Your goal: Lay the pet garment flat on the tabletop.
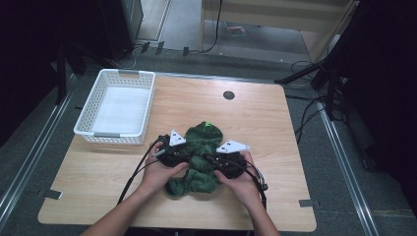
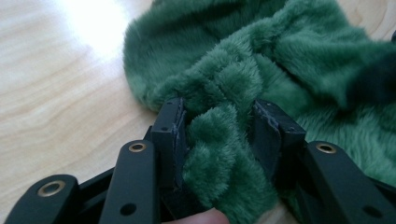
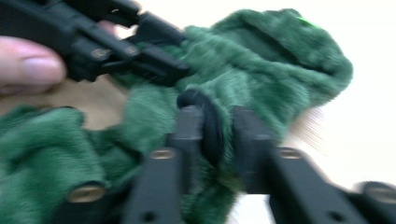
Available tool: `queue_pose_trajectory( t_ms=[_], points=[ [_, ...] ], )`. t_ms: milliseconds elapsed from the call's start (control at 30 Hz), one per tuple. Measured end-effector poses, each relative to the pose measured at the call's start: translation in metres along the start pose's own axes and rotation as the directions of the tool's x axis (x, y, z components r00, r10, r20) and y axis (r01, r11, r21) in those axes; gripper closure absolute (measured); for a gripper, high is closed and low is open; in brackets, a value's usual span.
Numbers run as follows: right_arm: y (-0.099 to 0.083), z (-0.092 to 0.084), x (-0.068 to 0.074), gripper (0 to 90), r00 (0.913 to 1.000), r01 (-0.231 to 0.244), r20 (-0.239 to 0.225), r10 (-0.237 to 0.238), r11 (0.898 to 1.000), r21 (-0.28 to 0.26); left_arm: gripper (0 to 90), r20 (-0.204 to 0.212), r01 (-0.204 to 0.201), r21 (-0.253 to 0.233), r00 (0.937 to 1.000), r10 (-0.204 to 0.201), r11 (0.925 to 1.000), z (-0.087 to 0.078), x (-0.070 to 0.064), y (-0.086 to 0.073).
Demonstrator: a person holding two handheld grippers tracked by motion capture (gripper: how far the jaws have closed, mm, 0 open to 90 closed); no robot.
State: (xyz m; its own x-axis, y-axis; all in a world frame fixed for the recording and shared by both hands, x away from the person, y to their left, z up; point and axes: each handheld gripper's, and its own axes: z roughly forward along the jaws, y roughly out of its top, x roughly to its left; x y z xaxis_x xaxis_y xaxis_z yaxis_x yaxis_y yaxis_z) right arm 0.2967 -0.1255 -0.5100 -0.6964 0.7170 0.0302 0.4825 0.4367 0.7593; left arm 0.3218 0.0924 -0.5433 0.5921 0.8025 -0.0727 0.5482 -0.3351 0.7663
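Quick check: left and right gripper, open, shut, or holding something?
Left gripper: closed on a fold of the green fleece.
Right gripper: closed on a dark edge of the same fleece.

A laboratory or studio recording space. A light wooden table (image 1: 255,113) with a round cable port (image 1: 228,95) stood on grey carpet between metal floor rails (image 1: 339,162). Black curtains (image 1: 388,73) enclosed both sides, and loose cables (image 1: 305,115) ran across the floor by dark stands (image 1: 330,86). A white plastic basket (image 1: 98,88) sat on the table; tape marks (image 1: 51,194) were fixed at its edges.
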Motion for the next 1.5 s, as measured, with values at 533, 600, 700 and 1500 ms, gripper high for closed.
queue_pose_trajectory(
  t_ms=[533,600,700,1500],
  points=[
    [-0.032,-0.008,-0.059,82.2,0.9622,-0.252,0.113,0.248,0.968,0.022,49.7,0.034,0.052,-0.001,0.9981,-0.052,0.9987,0.000,0.002,0.000],
    [-0.031,-0.010,-0.059,80.2,0.9625,-0.247,0.120,0.243,0.969,0.020,49.3,0.040,0.061,-0.018,0.9974,-0.060,0.9980,-0.003,0.003,0.001],
    [-0.026,-0.021,-0.064,71.0,0.9583,-0.243,0.151,0.242,0.970,-0.011,52.8,0.042,0.075,-0.044,0.9964,-0.073,0.9962,-0.007,0.007,0.001],
    [-0.011,0.010,-0.033,70.9,0.9809,-0.132,0.140,0.135,0.991,-0.032,60.9,0.056,0.042,0.018,0.9975,-0.043,0.9989,0.006,0.001,-0.002]
  ],
)
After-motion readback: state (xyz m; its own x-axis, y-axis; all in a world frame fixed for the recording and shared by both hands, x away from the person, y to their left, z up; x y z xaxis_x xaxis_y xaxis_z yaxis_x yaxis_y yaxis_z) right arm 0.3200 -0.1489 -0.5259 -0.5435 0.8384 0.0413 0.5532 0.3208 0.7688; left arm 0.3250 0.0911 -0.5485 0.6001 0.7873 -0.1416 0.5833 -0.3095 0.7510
